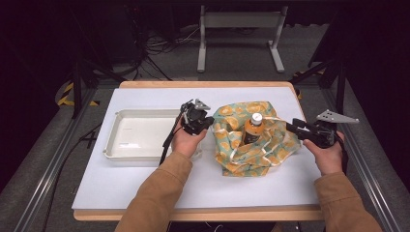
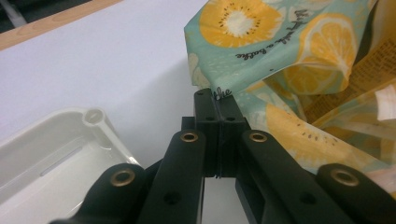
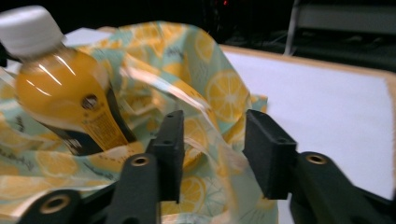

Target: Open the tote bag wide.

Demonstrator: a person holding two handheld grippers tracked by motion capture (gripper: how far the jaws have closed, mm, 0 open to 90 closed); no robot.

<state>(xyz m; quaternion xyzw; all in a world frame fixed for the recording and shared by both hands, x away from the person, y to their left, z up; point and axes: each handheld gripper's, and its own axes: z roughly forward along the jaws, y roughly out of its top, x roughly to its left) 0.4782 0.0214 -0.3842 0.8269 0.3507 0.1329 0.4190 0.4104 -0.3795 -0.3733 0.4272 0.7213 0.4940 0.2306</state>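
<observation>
A bottle (image 1: 253,129) of orange drink with a white cap stands inside a lemon-print bag (image 1: 237,154) on the white worktop (image 1: 145,188). The left gripper (image 1: 207,121) has its fingers (image 2: 206,122) closed on the bag's edge, pinching the fabric at the bag's left side. The right gripper (image 1: 291,126) has its fingers (image 3: 170,140) parted, the bag's right rim lying loose between them, the bottle just beyond. A white tray (image 1: 112,145) sits behind the left fingers, away from the bag.
</observation>
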